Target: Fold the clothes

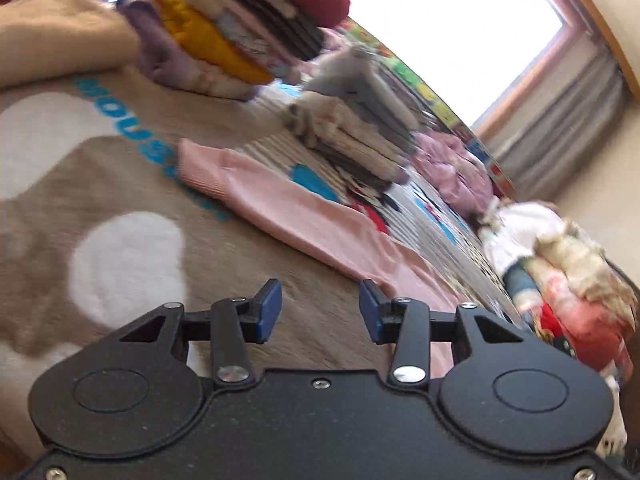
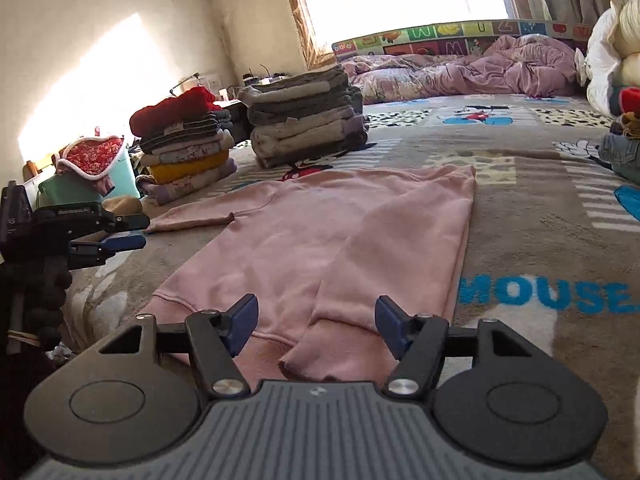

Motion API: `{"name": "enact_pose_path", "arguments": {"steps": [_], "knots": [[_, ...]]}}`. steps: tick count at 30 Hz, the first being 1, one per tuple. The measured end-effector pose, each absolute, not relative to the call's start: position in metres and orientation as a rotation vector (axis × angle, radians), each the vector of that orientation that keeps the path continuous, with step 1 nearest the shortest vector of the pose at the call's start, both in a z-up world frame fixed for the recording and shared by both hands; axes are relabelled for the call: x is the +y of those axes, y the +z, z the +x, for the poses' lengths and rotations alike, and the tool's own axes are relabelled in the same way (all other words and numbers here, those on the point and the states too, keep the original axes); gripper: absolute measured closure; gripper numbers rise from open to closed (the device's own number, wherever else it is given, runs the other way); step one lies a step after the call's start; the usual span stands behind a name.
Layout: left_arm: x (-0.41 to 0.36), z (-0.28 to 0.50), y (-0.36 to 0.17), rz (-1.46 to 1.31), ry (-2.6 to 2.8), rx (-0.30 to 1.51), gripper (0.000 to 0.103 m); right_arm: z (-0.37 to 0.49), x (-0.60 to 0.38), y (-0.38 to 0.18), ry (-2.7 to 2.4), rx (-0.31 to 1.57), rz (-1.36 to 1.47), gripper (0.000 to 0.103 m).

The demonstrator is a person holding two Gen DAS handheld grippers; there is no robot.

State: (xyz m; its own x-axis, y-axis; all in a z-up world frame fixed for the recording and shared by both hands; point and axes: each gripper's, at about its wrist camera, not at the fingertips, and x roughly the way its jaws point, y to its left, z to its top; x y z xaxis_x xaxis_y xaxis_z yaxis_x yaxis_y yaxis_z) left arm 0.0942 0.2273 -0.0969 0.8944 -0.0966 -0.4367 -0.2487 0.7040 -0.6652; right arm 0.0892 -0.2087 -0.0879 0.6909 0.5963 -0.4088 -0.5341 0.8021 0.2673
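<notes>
A pink sweatshirt (image 2: 320,232) lies flat on the brown cartoon-print blanket (image 2: 520,208). One sleeve is folded down over its body, with the cuff (image 2: 312,360) near my right gripper. The other sleeve (image 2: 192,218) stretches out to the left. My right gripper (image 2: 316,320) hangs open just above the hem and that cuff, pads apart, gripping nothing. In the tilted left wrist view the sweatshirt (image 1: 304,224) lies ahead, and my left gripper (image 1: 320,308) is open and empty over the blanket beside it. The left gripper (image 2: 134,232) also shows at the left edge of the right wrist view, near the outstretched sleeve.
Two stacks of folded clothes (image 2: 184,148) (image 2: 304,120) stand beyond the sweatshirt. A crumpled purple quilt (image 2: 480,68) lies at the back under the window. Unfolded clothes (image 2: 616,80) pile up on the right. A teal basket (image 2: 88,184) sits at the left.
</notes>
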Motion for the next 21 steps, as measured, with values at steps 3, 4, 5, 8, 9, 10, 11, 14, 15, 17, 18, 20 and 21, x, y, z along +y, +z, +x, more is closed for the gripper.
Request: {"name": "enact_pose_path", "arguments": {"steps": [3, 4, 5, 8, 9, 10, 11, 14, 15, 17, 18, 20, 21], "knots": [[0.256, 0.097, -0.109, -0.927, 0.132, 0.445, 0.062, 0.084, -0.198, -0.084, 0.679, 0.456, 0.151, 0.034], [0.260, 0.100, -0.109, -0.943, 0.137, 0.437, 0.062, 0.085, -0.193, -0.084, 0.694, 0.454, 0.152, 0.034], [0.264, 0.103, -0.109, -0.952, 0.144, 0.429, 0.062, 0.086, -0.189, -0.086, 0.710, 0.455, 0.151, 0.034], [0.270, 0.117, -0.107, -0.967, 0.162, 0.423, 0.062, 0.093, -0.184, -0.090, 0.757, 0.467, 0.208, 0.034], [0.272, 0.122, -0.107, -0.972, 0.167, 0.422, 0.062, 0.096, -0.183, -0.092, 0.768, 0.477, 0.229, 0.034], [0.274, 0.127, -0.107, -0.976, 0.173, 0.420, 0.062, 0.098, -0.182, -0.094, 0.772, 0.486, 0.245, 0.034], [0.277, 0.133, -0.107, -0.986, 0.179, 0.418, 0.064, 0.101, -0.181, -0.097, 0.777, 0.495, 0.261, 0.033], [0.277, 0.149, -0.104, -0.988, 0.174, 0.416, 0.091, 0.108, -0.185, -0.101, 0.781, 0.512, 0.319, 0.033], [0.272, 0.153, -0.099, -0.963, 0.161, 0.401, 0.094, 0.112, -0.189, -0.101, 0.785, 0.512, 0.356, 0.033], [0.258, 0.157, -0.085, -0.901, 0.112, 0.360, 0.096, 0.119, -0.197, -0.099, 0.793, 0.498, 0.428, 0.033], [0.246, 0.160, -0.075, -0.849, 0.072, 0.338, 0.096, 0.126, -0.203, -0.096, 0.799, 0.487, 0.470, 0.032], [0.219, 0.164, -0.054, -0.741, -0.011, 0.299, 0.097, 0.142, -0.215, -0.092, 0.809, 0.463, 0.550, 0.030], [0.204, 0.164, -0.045, -0.698, -0.053, 0.284, 0.097, 0.152, -0.221, -0.089, 0.819, 0.459, 0.587, 0.030]]}}
